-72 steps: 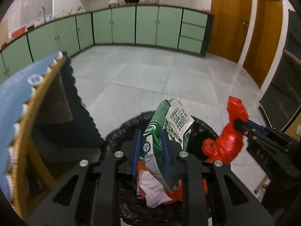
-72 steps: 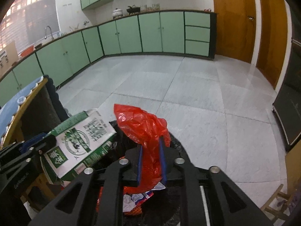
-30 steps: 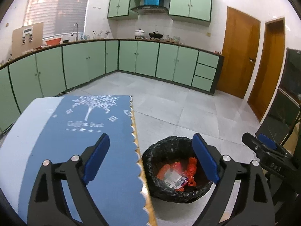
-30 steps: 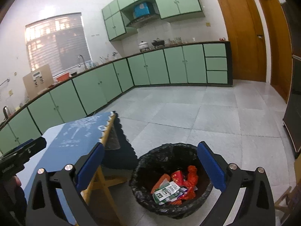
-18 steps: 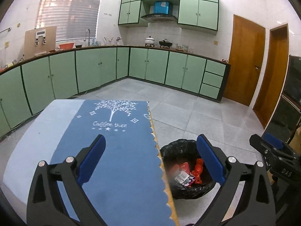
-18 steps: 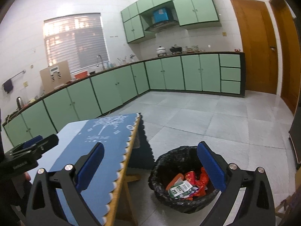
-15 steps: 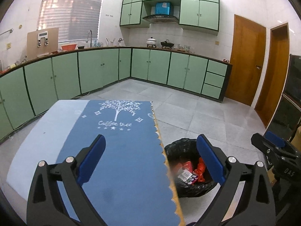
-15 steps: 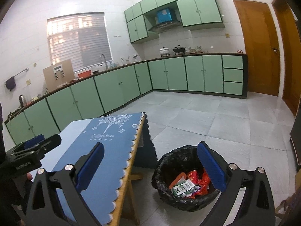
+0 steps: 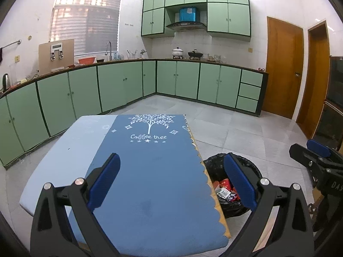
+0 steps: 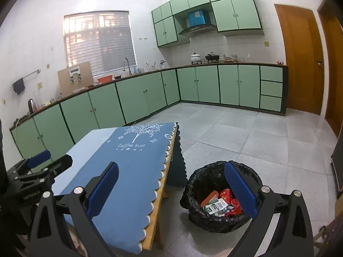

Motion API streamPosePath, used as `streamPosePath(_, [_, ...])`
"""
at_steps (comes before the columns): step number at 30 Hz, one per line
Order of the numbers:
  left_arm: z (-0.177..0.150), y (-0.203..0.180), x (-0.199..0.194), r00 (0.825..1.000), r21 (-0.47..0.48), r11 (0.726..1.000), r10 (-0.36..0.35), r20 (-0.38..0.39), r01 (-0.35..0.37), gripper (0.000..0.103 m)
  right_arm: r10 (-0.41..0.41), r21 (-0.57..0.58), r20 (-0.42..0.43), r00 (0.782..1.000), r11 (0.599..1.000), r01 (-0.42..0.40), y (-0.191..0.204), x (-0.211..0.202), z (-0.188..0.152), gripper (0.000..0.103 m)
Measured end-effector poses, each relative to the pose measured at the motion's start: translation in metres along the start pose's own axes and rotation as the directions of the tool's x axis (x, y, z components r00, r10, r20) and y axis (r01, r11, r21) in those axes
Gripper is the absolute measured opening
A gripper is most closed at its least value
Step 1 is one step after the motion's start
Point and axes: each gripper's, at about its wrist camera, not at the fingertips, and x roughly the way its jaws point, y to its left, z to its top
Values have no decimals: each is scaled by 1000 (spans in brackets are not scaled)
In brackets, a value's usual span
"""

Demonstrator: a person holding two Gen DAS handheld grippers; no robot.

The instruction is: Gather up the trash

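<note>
While black-lined, bin (image 10: pixel 216 220) holds crumpled colourful wrappers (image 10: pixel 220 202).

Matt cloth, crinkled plastic, polished tile

A matt blue printed cloth (image 9: pixel 150 182) covers the wooden tabletop (image 10: pixel 157 218); at lower right the glossy, crinkled black plastic bin liner (image 10: pixel 193 194) holds shiny red wrappers and printed paper scraps (image 10: pixel 220 203) on the smooth, faintly reflective grey tiled floor (image 10: pixel 246 137).

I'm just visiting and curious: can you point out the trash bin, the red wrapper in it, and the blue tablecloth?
trash bin (image 10: pixel 194 184): right wrist view, black liner's left wall.
red wrapper (image 10: pixel 225 194): right wrist view, its middle.
blue tablecloth (image 9: pixel 150 182): left wrist view, bare middle.
</note>
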Motion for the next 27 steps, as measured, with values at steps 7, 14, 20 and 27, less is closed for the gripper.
streamPosePath(7, [-11,6,-3,1000,2,1000,22,6,-22,94,6,-1,-20,1000,1000,-6,8,0,-13,97])
streamPosePath(14, [-18,10,-9,999,7,1000,26,32,-26,94,4,-7,-13,1000,1000,-4,11,-2,-19,97])
streamPosePath(20, [-21,8,-11,999,14,999,30,38,-31,94,9,-1,-7,1000,1000,-9,12,-4,-18,97])
streamPosePath(27, [-22,9,-11,998,12,1000,28,48,-29,94,9,-1,-4,1000,1000,-9,12,-6,-18,97])
